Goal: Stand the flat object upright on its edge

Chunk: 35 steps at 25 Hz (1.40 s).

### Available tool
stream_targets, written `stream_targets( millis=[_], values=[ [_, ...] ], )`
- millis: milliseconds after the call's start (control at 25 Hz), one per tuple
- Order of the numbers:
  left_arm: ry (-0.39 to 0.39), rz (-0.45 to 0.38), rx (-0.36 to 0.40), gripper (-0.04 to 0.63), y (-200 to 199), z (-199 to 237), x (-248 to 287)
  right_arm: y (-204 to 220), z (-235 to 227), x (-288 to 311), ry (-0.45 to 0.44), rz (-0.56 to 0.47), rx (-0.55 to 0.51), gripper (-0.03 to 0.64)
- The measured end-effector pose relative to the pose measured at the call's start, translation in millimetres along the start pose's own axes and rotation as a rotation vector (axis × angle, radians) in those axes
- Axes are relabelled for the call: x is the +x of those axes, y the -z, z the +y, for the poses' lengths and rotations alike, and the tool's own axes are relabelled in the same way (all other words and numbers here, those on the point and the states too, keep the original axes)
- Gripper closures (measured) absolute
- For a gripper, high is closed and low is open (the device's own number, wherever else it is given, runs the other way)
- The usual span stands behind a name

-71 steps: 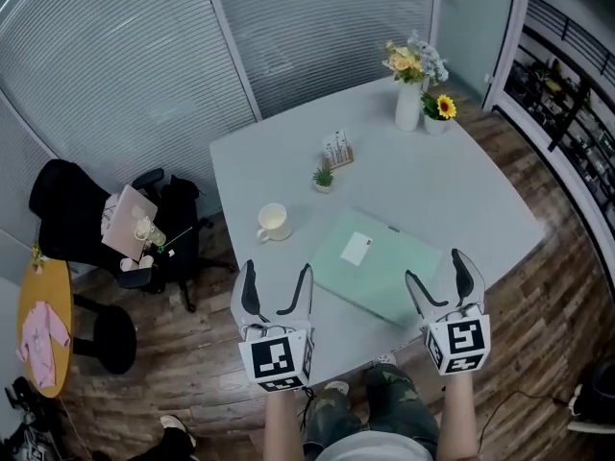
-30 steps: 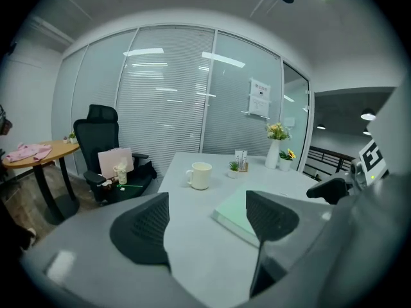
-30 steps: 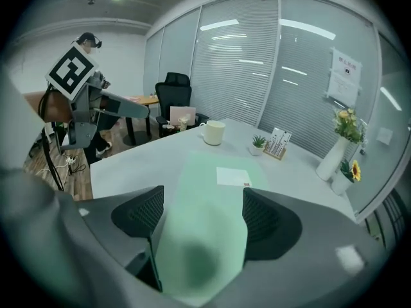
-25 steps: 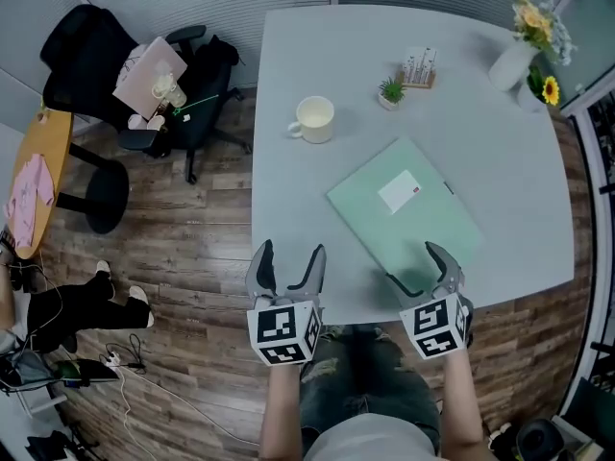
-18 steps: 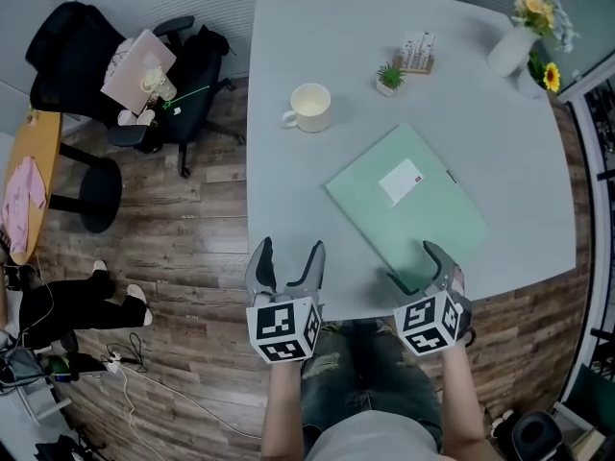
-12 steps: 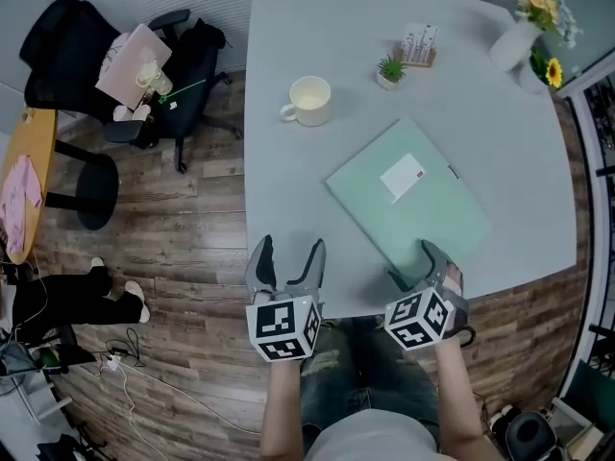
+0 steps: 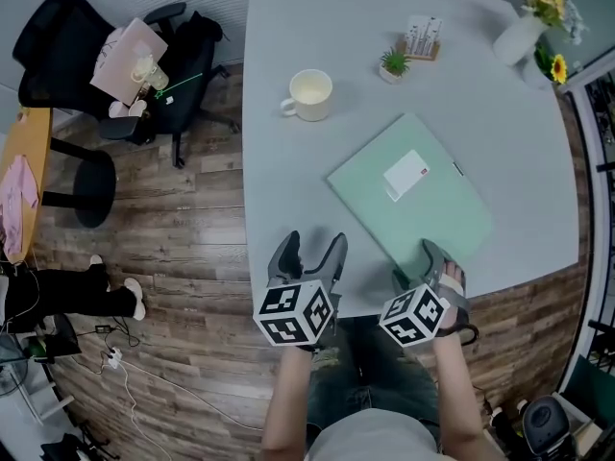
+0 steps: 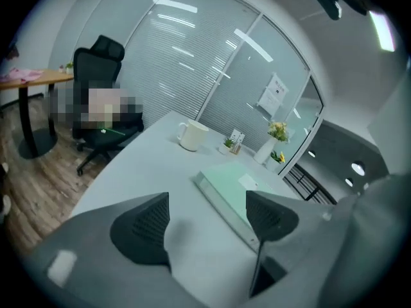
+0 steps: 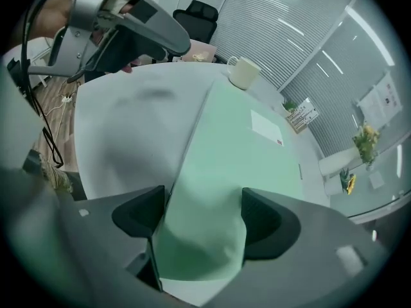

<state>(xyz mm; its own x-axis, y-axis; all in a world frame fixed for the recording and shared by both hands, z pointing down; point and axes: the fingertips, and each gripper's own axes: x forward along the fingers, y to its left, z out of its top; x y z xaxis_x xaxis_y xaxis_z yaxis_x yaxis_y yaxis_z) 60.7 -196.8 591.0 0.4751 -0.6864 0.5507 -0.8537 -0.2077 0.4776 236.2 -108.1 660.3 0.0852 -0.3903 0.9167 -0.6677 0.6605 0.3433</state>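
A pale green flat folder (image 7: 413, 200) with a white label lies flat on the grey table (image 7: 288, 181). My right gripper (image 7: 423, 264) is at the folder's near corner, open. In the right gripper view that corner of the folder (image 9: 237, 153) sits between the two jaws of the right gripper (image 9: 200, 213), which stand apart on either side of it. My left gripper (image 7: 310, 254) is open over the table's front edge, left of the folder. In the left gripper view the left gripper (image 8: 209, 220) holds nothing, and the folder (image 8: 234, 185) lies ahead to the right.
A cream mug (image 7: 309, 94) stands on the table's far left. A small potted plant (image 7: 391, 63) and a card holder (image 7: 421, 36) sit behind the folder. A white vase (image 7: 519, 36) with flowers is at the far right corner. Office chairs (image 7: 67, 46) stand left of the table.
My left gripper has moved right and forward over the table edge, nearer the folder. The right gripper has stayed at the folder's near corner, turning slightly.
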Motion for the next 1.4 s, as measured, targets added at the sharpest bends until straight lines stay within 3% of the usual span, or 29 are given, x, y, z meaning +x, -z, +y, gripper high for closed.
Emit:
stream_targets(
  millis=[320, 520, 720, 1160, 1400],
  values=[
    [0.071, 0.04, -0.213, 0.218, 4, -9, 40, -1, 0, -1, -0.013, -0.004, 0.008, 0.225],
    [0.121, 0.089, -0.306, 0.218, 12, -16, 63, 0, 1, -3, -0.018, -0.033, 0.017, 0.237],
    [0.173, 0.123, -0.464, 0.218, 20, -24, 83, -1, 1, -4, -0.036, -0.04, 0.03, 0.246],
    [0.235, 0.129, -0.541, 0.221, 17, -35, 97, -4, -5, -21, -0.098, -0.102, 0.077, 0.272],
    [0.285, 0.121, -0.621, 0.223, 17, -45, 104, -5, -6, -26, -0.124, -0.121, 0.088, 0.276]
  ],
)
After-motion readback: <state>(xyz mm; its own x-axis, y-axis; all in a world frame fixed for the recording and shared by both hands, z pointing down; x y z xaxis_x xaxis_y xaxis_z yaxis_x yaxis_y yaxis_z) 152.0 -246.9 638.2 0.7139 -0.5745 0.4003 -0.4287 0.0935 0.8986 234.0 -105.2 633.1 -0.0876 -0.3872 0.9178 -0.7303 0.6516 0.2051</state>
